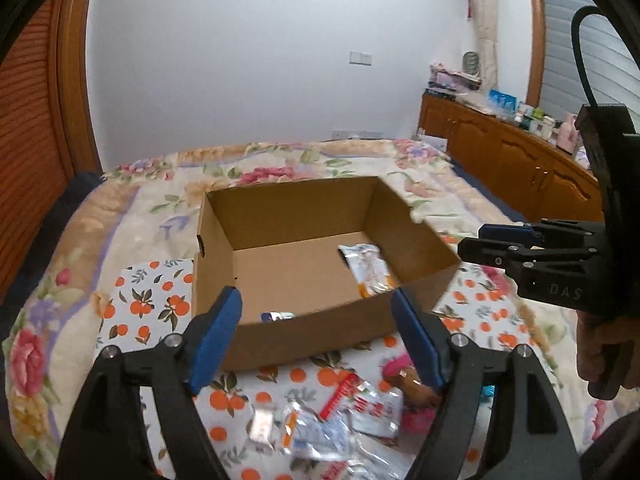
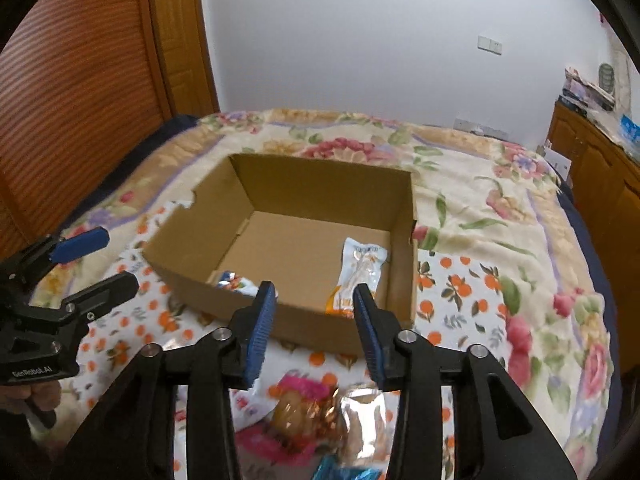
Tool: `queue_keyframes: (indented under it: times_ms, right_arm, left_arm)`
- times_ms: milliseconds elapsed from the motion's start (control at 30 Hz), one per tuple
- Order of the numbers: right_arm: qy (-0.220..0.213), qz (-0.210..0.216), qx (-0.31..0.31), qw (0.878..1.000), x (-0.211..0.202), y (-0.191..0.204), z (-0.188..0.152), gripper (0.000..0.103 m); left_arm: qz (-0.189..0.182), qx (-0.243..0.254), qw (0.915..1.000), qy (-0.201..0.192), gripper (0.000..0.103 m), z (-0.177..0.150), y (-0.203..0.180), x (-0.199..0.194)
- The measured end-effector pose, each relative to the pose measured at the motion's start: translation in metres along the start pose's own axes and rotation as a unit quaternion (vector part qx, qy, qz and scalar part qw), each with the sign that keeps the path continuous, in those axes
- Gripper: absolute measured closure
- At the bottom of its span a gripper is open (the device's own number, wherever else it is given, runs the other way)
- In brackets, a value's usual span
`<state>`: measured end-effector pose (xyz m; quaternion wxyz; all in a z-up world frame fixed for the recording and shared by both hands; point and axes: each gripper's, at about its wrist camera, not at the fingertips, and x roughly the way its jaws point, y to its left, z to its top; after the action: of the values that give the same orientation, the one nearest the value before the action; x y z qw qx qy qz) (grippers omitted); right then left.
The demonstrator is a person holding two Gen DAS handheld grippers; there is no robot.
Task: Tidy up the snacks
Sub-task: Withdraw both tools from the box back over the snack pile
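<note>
Both claws hung empty above the near rim of the cardboard box (image 1: 280,344), the left gripper (image 1: 316,332) wide and the right gripper (image 2: 314,328) narrower, seemingly between trips, two packets (image 2: 360,276) already inside and more snacks (image 1: 320,420) loose on the bedspread (image 1: 132,308) below.

Box (image 1: 304,332): matt brown corrugated cardboard. Snack packs (image 1: 344,420) in front: shiny crinkled foil & plastic film; pack inside box (image 2: 358,276) also glossy. Bedspread (image 2: 500,216): soft floral cloth. Orange-print sheet (image 1: 140,304): smooth, cloth or plastic unclear. Left gripper (image 1: 316,340): matt black plastic, ribbed blue pads, metal pins. Cabinet (image 1: 520,160): glossy wood.
</note>
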<state>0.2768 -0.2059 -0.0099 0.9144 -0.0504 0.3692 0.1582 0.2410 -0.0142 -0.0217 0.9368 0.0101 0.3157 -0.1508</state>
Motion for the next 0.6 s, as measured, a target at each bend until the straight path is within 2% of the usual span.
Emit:
queue_keyframes:
  times_ms: [67, 100, 233, 300, 600]
  right_arm:
    - [-0.009, 0.003, 0.001, 1.0, -0.02, 0.003, -0.007, 0.049]
    - [-0.012, 0.004, 0.001, 1.0, -0.027, 0.004, -0.01, 0.042]
    - [-0.028, 0.004, 0.007, 1.0, -0.055, 0.005, -0.029, 0.021]
    - [-0.031, 0.002, 0.016, 0.999, -0.064, 0.003, -0.042, 0.015]
    - [-0.025, -0.004, 0.04, 0.999, -0.086, -0.009, -0.092, 0.014]
  left_arm:
    - [-0.009, -0.001, 1.0, -0.002, 0.019, -0.004, -0.008, -0.016]
    - [-0.012, 0.0, 0.9999, -0.003, 0.012, -0.008, -0.012, -0.024]
    - [-0.007, 0.008, 0.9999, -0.002, 0.01, -0.024, -0.029, -0.046]
    - [-0.005, -0.005, 1.0, 0.007, 0.01, -0.034, -0.033, -0.053]
    - [0.018, -0.048, 0.9979, 0.04, 0.01, -0.073, -0.042, -0.064]
